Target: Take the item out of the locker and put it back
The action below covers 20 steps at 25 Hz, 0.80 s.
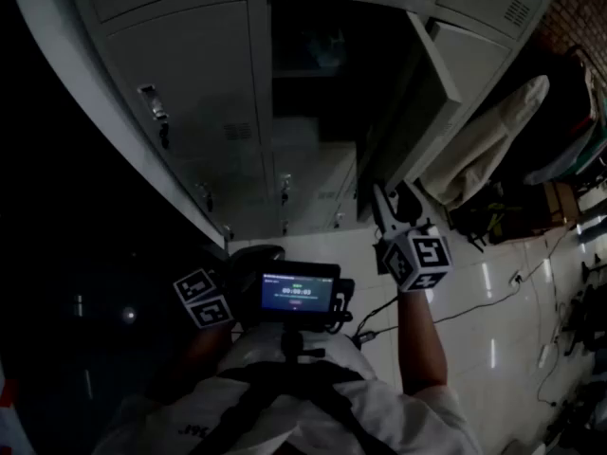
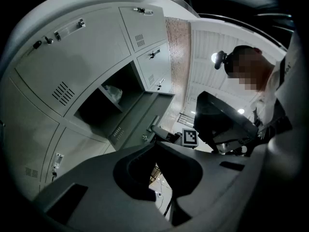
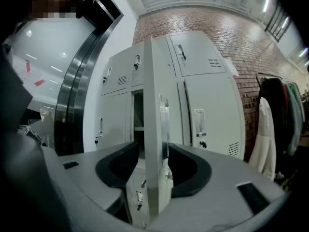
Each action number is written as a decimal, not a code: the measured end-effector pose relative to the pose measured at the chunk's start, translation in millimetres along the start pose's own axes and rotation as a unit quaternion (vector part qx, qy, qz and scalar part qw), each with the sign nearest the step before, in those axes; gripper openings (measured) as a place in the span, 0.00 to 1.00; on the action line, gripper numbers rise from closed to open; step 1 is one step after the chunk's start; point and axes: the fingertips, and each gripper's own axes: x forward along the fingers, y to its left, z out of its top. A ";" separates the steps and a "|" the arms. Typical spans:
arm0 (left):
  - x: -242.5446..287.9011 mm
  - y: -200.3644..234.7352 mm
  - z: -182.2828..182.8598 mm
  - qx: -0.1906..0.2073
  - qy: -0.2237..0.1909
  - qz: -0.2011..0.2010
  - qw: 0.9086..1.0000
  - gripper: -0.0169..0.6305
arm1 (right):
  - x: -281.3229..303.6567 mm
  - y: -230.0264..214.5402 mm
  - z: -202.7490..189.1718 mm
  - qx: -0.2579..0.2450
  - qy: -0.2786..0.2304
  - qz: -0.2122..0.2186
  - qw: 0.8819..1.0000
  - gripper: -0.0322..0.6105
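Note:
The open locker (image 1: pixel 313 74) holds a pale crumpled bag (image 1: pixel 321 50) on its upper shelf; the same bag (image 2: pixel 113 92) also shows in the left gripper view. The locker door (image 1: pixel 417 112) is swung out to the right. My right gripper (image 1: pixel 398 207) is at the door's free edge. In the right gripper view the door edge (image 3: pixel 154 105) stands between the right gripper (image 3: pixel 153 149) jaws, with a slim gap at the left pad, so it is open. My left gripper (image 1: pixel 248 256) hangs low and left, away from the locker. The left gripper (image 2: pixel 154 146) is shut and holds nothing.
Closed grey lockers (image 1: pixel 190 93) surround the open one. A white garment (image 1: pixel 484 150) hangs on a rack at the right, with dark clutter beneath it. Cables (image 1: pixel 455 311) run over the pale floor. A lit screen (image 1: pixel 299 292) sits on the person's chest. A dark curved wall (image 3: pixel 72 91) lies left.

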 end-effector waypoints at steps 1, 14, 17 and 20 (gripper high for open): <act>1.9 -1.0 -0.9 0.002 0.001 -0.001 1.000 0.01 | -3.1 -5.2 -1.5 0.001 0.001 -0.003 1.000 0.33; 6.8 -7.1 -2.8 0.032 0.012 0.000 0.999 0.01 | -51.7 -19.2 -38.7 0.022 0.031 -0.048 0.998 0.33; -0.4 -4.7 -4.3 0.035 0.012 -0.002 0.999 0.01 | -52.0 1.5 -51.2 0.036 0.042 -0.032 0.998 0.33; -2.5 -7.0 -6.0 0.041 0.016 -0.005 0.999 0.01 | -53.7 21.1 -60.6 0.054 0.053 -0.011 0.997 0.33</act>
